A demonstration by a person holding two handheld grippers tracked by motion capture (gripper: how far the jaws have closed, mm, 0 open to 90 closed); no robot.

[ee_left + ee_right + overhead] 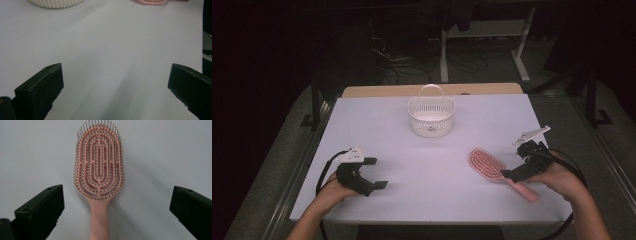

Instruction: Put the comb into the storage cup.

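Observation:
A pink hairbrush (488, 165) lies bristles up on the white table top (377, 130), front right, its handle pointing toward the person. My right gripper (518, 162) is open just above the handle. In the right gripper view the brush (98, 170) runs up the middle, and its handle lies between the wide-apart jaws of the gripper (117, 202) without touching either. A white slotted basket (431, 117) with a hoop handle stands at the table's far middle. My left gripper (376, 173) rests open at the front left, holding nothing; its view (116, 82) looks across bare table.
The basket's base (56, 3) and the brush's edge (150, 1) peek in at the top of the left gripper view. A wooden board edge (382, 91) runs behind the white sheet. Dark floor, cables and desk legs (444, 55) lie beyond the table.

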